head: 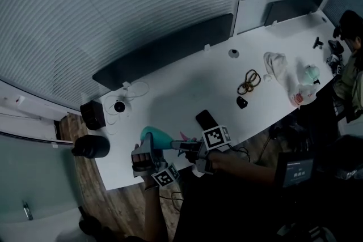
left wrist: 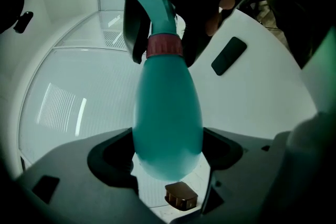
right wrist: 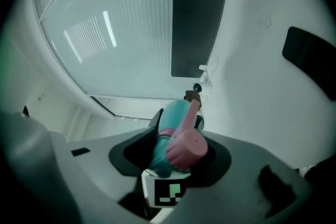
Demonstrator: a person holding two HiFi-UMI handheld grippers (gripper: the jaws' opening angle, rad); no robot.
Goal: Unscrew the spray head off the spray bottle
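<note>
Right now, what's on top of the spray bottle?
The spray head with its pink collar, between the right gripper's jaws; its tip is hidden in the left gripper view.

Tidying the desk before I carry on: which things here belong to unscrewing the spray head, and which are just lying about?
In use: spray bottle, spray head, left gripper, right gripper.
Lying about: phone, coiled cable, white cloth.
</note>
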